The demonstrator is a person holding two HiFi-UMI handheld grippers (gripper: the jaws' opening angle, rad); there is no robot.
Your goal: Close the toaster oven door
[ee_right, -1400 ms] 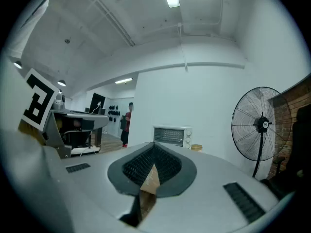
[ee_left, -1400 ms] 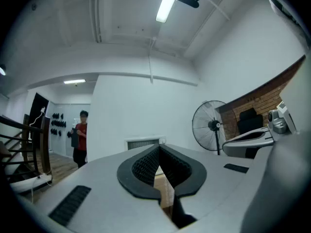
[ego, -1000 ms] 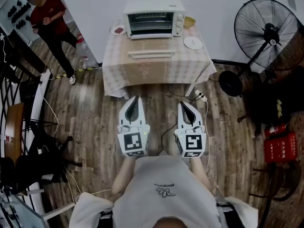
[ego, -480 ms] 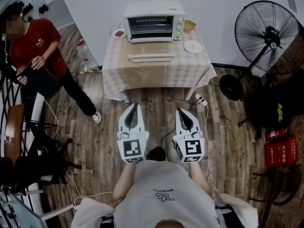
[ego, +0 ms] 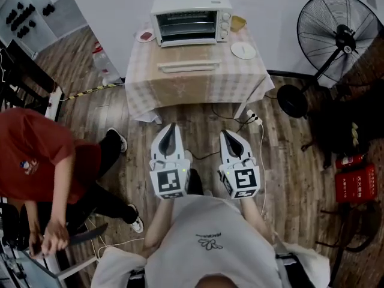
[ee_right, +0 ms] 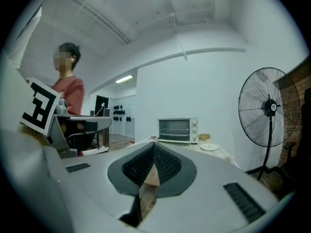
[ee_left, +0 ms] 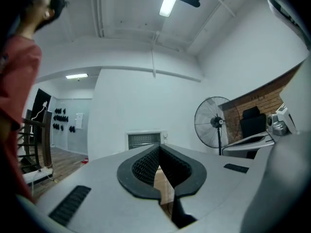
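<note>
Holding anything in the tools right now, operator?

Operator: Nothing. The left gripper point(ego: 171, 126) has its jaws pressed together with only floor and table showing past the tips, and the right gripper point(ego: 225, 132) is the same, pads meeting on nothing. I carry them side by side, pointing level at the job, because I'm only lining up so far.

Spotter: And where's the job?

Operator: The toaster oven point(ego: 191, 18) sits at the back of the cloth-covered table point(ego: 144, 89), against the wall and well ahead of both tools. Its door point(ego: 189, 57) looks dropped flat toward me, the handle point(ego: 189, 67) along the near edge. I'd say closing hasn't begun.

Spotter: Why keep the jaws together?

Operator: My guess is a closed tip slides under that handle edge and lifts it more cleanly than spread jaws would. The door hinges at the oven's base, so it needs an upward, forward swing.

Spotter: Anything in your way?

Operator: A white plate point(ego: 243, 50) sits right of the door, clear of its arc. A person in a red shirt point(ego: 36, 161) is crouched at my left, and a standing fan point(ego: 342, 38) is off right.
</note>
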